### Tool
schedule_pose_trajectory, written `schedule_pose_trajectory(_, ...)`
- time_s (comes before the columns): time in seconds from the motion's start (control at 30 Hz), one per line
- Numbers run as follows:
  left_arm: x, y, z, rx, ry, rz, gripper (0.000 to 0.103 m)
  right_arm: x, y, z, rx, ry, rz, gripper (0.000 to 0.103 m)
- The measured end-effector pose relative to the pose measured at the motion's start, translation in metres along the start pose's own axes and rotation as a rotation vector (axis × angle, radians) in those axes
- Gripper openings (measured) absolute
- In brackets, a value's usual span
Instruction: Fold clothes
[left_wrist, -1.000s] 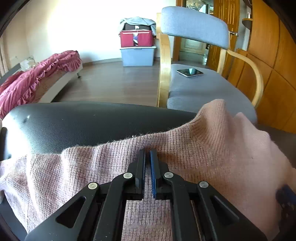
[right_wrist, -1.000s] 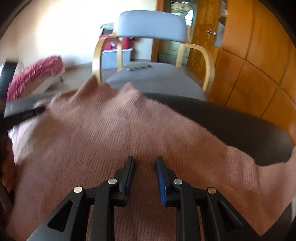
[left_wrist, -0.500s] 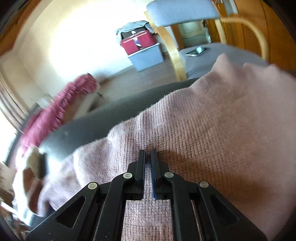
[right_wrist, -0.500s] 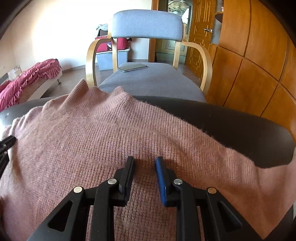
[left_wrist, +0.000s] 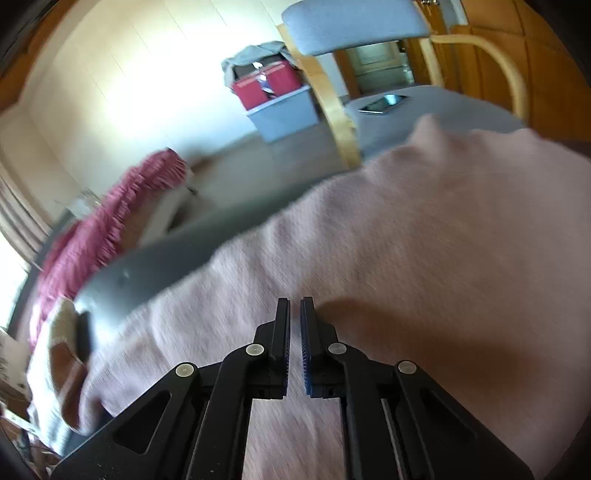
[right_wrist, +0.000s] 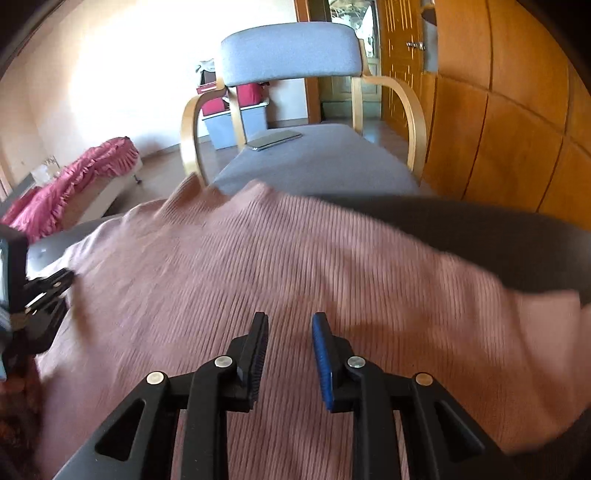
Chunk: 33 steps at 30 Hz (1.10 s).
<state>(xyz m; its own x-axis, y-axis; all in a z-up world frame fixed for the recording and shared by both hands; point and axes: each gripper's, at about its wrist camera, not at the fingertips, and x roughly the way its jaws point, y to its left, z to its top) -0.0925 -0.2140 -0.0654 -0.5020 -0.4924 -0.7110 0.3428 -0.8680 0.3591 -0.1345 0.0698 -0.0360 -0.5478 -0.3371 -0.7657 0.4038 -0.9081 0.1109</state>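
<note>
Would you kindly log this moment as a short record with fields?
garment: pink knit sweater, spread over a dark surface
left claw: nearly closed, narrow gap, no cloth seen between the jaws
right claw: open above the sweater
behind: grey armchair with a flat device on its seat
image: motion-blurred

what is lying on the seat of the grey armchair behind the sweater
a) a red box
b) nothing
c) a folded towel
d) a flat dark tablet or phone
d: a thin flat device lies on the grey armchair seat, beyond the pink sweater.
</note>
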Motion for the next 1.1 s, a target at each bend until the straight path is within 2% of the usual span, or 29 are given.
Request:
schedule_pose_trajectory(0.1, -0.020, -0.014, -0.017, 0.069, -0.027, -0.031, 0.006, -0.006, 0.005, -0.020, -0.041, 0.032, -0.024, 0.023)
schedule_pose_trajectory(0.2, -0.030, -0.027, -0.037, 0.171, -0.061, 0.020, 0.006, -0.010, 0.010, -0.029, -0.073, 0.013, -0.064, 0.023)
schedule_pose_trajectory(0.3, -0.036, -0.021, -0.051, 0.214, -0.058, 0.026, 0.006, -0.008, 0.010, -0.030, -0.092, 0.004, -0.094, 0.023)
schedule_pose_trajectory(0.37, -0.041, -0.018, -0.066, 0.267, -0.070, 0.061, 0.007, -0.007, 0.009, -0.031, -0.100, 0.000, -0.108, 0.023)
schedule_pose_trajectory(0.47, -0.051, -0.015, -0.093, 0.364, -0.101, 0.133, 0.018, -0.007, 0.005, -0.029, -0.086, 0.002, -0.098, 0.023)
schedule_pose_trajectory(0.5, -0.056, -0.013, -0.104, 0.386, -0.119, 0.148, 0.018, -0.006, 0.002, -0.028, -0.076, 0.006, -0.087, 0.023)
schedule_pose_trajectory(0.6, -0.061, -0.003, -0.111, 0.364, -0.123, 0.126, 0.018, -0.011, -0.003, -0.027, -0.042, 0.020, -0.080, 0.023)
schedule_pose_trajectory(0.73, -0.060, -0.001, -0.108, 0.334, -0.123, 0.113, 0.018, -0.040, 0.007, -0.048, -0.033, -0.010, 0.040, 0.023)
schedule_pose_trajectory(0.83, -0.065, -0.008, -0.114, 0.343, -0.132, 0.130, 0.018, -0.053, 0.017, -0.073, -0.097, 0.000, 0.044, 0.023)
schedule_pose_trajectory(0.97, -0.062, 0.000, -0.115, 0.314, -0.127, 0.095, 0.018, -0.071, 0.029, -0.106, -0.183, 0.013, 0.050, 0.023)
schedule_pose_trajectory(1.1, -0.060, 0.001, -0.116, 0.311, -0.130, 0.093, 0.018, -0.085, 0.019, -0.125, -0.178, -0.018, 0.050, 0.023)
